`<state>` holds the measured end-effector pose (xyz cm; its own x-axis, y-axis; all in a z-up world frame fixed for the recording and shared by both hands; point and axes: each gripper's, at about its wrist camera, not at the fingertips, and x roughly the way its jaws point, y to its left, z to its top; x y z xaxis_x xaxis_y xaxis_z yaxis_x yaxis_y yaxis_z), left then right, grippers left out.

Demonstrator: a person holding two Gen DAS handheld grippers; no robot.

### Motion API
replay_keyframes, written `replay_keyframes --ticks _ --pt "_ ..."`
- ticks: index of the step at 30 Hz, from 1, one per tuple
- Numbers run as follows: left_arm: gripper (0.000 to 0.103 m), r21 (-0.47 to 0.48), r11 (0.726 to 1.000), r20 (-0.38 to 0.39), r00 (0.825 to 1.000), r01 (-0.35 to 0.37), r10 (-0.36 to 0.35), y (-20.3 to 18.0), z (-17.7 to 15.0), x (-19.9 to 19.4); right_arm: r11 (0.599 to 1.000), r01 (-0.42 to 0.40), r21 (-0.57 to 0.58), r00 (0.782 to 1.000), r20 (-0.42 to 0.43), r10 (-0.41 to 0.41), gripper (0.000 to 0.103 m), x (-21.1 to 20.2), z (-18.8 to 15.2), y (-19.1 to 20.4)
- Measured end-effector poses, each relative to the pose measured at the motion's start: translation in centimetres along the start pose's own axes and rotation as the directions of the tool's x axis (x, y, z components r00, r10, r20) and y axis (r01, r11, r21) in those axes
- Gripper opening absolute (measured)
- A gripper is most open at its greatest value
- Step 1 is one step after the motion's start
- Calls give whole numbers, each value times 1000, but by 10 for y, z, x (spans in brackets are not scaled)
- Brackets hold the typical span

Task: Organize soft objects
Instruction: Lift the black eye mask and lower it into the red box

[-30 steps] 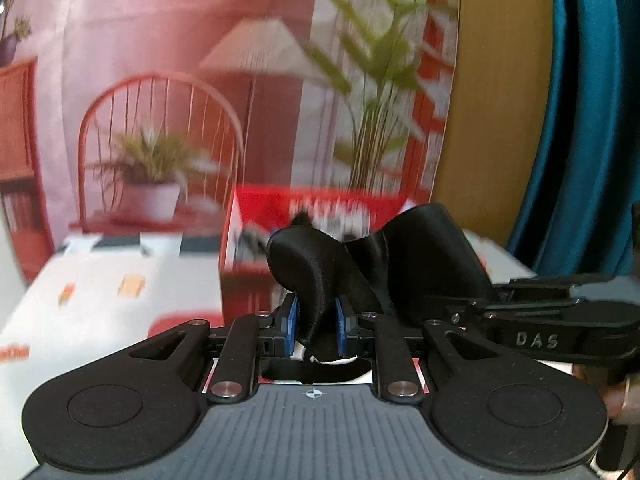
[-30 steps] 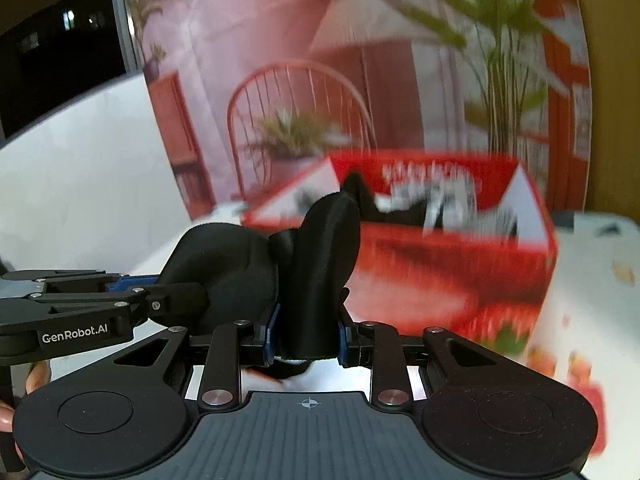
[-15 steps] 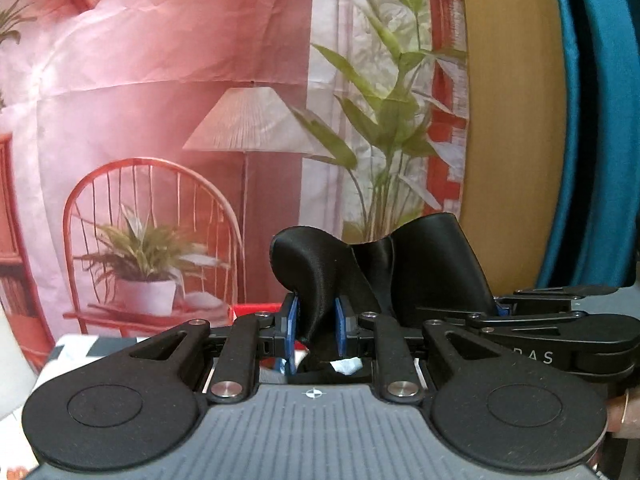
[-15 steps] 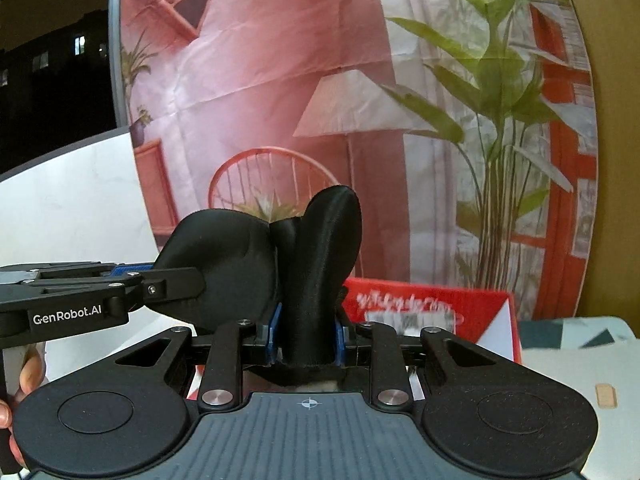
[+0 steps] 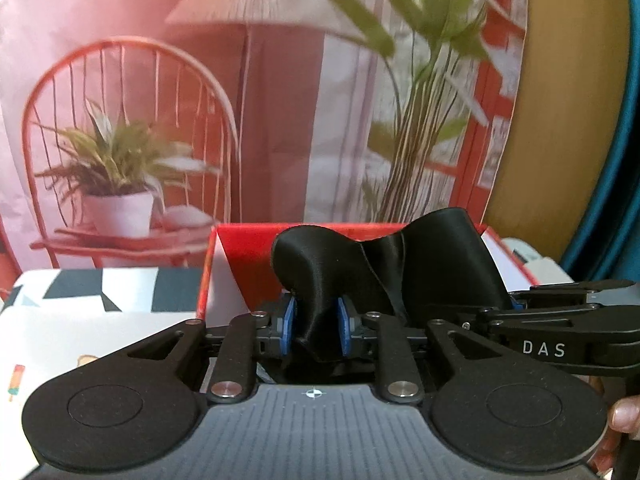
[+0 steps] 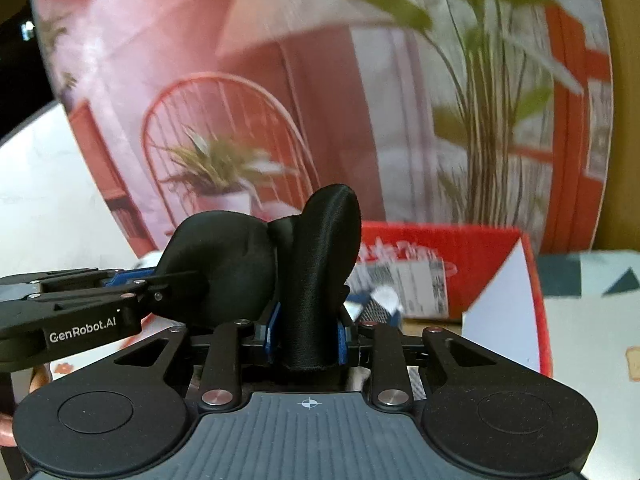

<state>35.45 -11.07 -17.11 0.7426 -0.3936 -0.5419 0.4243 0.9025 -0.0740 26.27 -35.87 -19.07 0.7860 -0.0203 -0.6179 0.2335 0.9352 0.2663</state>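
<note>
- The left gripper (image 5: 316,330) is clamping one bunched end of a black satin cloth (image 5: 384,264) between its blue pads (image 5: 289,328); its jaws have just been opening slightly, with the fabric between them and the pads pressing on it
- The right gripper (image 6: 306,338) is clamping the other end of the same cloth, which is standing up in a rounded fold above its pads
- The cloth is hanging between the two grippers, which are sitting side by side
- Just ahead of both grippers, an open red cardboard box (image 6: 500,280) is resting on a patterned tablecloth (image 5: 100,320), printed packets lying inside
- Beyond the box, a printed backdrop (image 5: 160,80) is hanging
</note>
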Motion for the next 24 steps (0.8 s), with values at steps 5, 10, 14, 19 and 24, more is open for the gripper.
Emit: replay_keyframes --ticks 5,10,14,19,24 --pt "38 22 1000 -45 999 -6 7 2 -5 17 997 67 22 996 -59 -66 34 18 -7 -9" --pt "58 58 998 -24 999 -38 40 -1 -4 17 989 147 17 987 -60 -146 50 16 -10 -11" --pt "70 85 994 -8 997 -72 73 -1 -3 8 978 209 -4 977 -49 -209 72 10 -11 -10" --pt "89 77 991 21 994 -109 107 8 -4 -13 954 297 -46 955 -10 -297 101 -4 -15 -6" --pt "91 60 988 18 990 -140 139 17 -5 -33 947 317 -57 948 23 -316 102 -23 -23 -3"
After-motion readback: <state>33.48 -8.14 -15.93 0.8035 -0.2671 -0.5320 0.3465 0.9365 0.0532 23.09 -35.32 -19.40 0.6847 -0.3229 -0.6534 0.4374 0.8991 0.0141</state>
